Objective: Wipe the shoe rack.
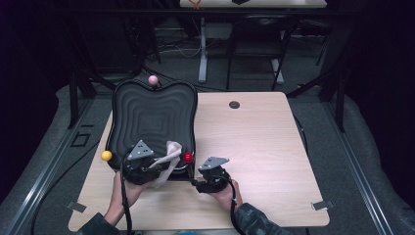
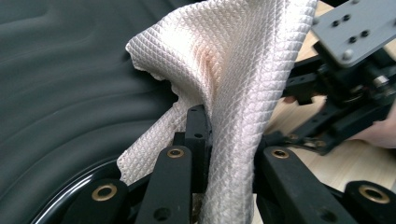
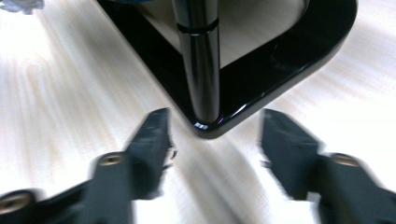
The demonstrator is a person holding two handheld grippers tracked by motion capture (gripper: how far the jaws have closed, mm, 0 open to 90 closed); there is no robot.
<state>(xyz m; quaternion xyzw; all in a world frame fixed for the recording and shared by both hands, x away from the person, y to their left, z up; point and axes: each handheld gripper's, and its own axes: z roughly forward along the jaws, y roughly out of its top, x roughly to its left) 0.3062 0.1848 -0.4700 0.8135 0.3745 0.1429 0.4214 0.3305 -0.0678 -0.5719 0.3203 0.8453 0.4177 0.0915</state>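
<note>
Cloth pinched at the stand's near edge

The left gripper [image 1: 147, 166] is pinching a pale waffle-weave cloth [image 2: 229, 84] over the near edge of the black ridged wavy-rimmed stand [image 1: 151, 115] — the right gripper [image 3: 212, 140], jaws spread with nothing between, is hovering at that stand's near corner.

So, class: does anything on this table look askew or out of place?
Only the white cloth: it hangs bunched and creased from the left gripper, clamped between its jaws at the black tray's near edge, not lying flat. The right gripper is open at the tray's corner. Nothing looks spilled or damaged.
</note>
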